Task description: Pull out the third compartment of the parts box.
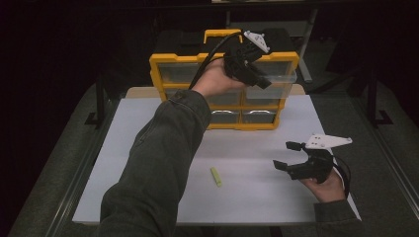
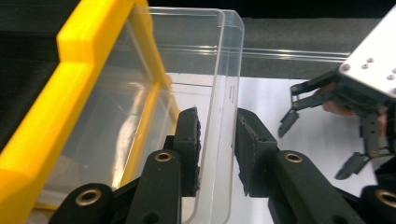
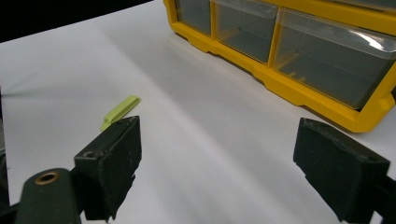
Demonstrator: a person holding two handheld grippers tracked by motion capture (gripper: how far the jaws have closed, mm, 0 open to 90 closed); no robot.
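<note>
Drawer: clear plastic drawer (image 2: pixel 205 70), pulled part-way out of the top right slot of the yellow organizer (image 1: pixel 225 79); its front wall stands between the left gripper's jaws.
Left jaws: narrowly parted, one pad (image 2: pixel 189 140) inside the drawer against the front wall, the other outside it with a thin gap showing; whether they truly clamp the wall I cannot tell.
Left gripper (image 1: pixel 257 74): raised at the organizer's upper right front, held by the left hand (image 1: pixel 215 79) with a dark green sleeve (image 1: pixel 158 163) reaching across the table.
Right jaws: wide apart, nothing between them.
Right gripper (image 1: pixel 289 155): low over the white table (image 1: pixel 148 128), in front of the organizer and to its right.
Green piece (image 1: pixel 216 176): small flat yellow-green strip lying on the table in front of the organizer, left of the right gripper and apart from it.
</note>
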